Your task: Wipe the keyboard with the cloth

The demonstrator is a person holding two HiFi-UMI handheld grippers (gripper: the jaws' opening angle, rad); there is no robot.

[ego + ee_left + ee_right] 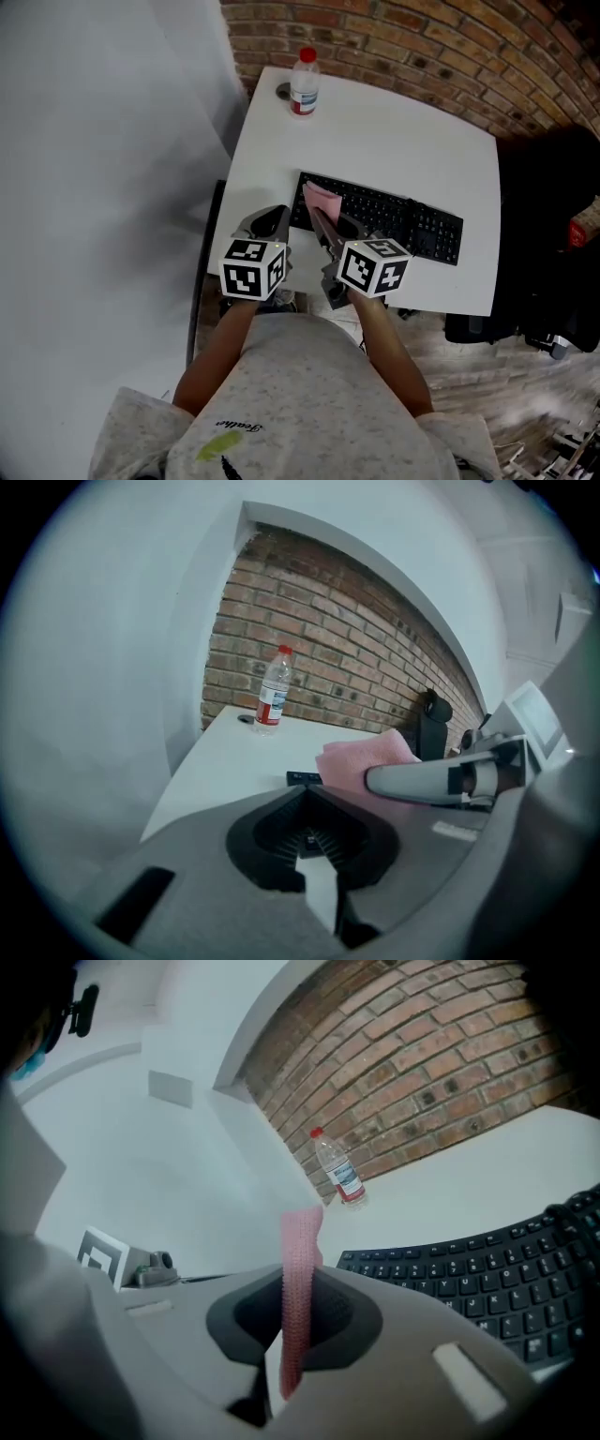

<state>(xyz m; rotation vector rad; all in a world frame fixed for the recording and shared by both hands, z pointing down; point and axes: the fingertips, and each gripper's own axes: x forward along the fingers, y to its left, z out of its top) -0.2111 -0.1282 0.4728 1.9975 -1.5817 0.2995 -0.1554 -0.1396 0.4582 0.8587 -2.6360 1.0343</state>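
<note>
While the right gripper point(298, 1274) has its two grey jaws pressed onto a pink, finely ribbed cloth point(302, 1241), the left gripper point(305, 791) has its jaws brought together at the tips with nothing between them. The cloth stands up edge-on out of the right jaws, folded flat and thin. From above it sits over the left end of the black full-size keyboard point(394, 220); whether it touches the keys I cannot tell. The keyboard lies slightly askew near the front edge of the white rectangular table point(375, 141). The left gripper hangs just beside the right one, over the table's front left corner. At the far side, near the red brick wall point(422, 37), stands a clear plastic bottle point(303, 82) with a red cap and red label, upright, its contents not readable. A small dark round thing point(283, 91) lies just beside it.
</note>
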